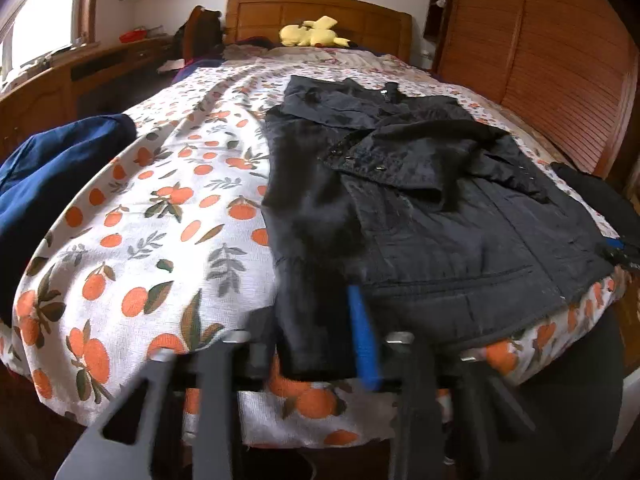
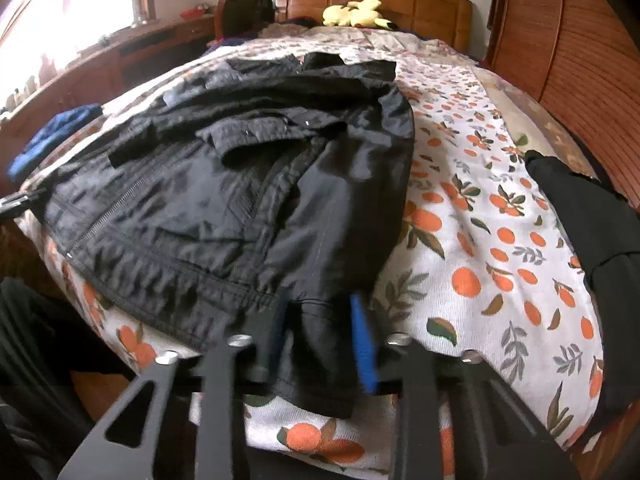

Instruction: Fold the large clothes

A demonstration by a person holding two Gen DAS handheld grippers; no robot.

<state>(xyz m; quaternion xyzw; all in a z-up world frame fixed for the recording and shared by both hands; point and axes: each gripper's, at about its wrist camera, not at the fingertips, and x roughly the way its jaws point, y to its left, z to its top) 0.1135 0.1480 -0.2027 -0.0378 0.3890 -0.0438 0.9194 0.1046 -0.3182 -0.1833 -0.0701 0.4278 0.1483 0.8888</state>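
gripping the black jacket [image 1: 420, 208] hem at the bed's [image 1: 160, 200] foot, left tool [image 1: 316, 336] and right tool [image 2: 320, 336] both level

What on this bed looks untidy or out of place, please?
The black jacket is only roughly folded: its collar flap lies crumpled and skewed across the body, and both sleeve ends hang over the bed's near edge, between each gripper's fingers. A blue garment sits bunched at the left side.

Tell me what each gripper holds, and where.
Both have the black jacket between their fingers: left gripper at a sleeve cuff, right gripper at a hem corner.
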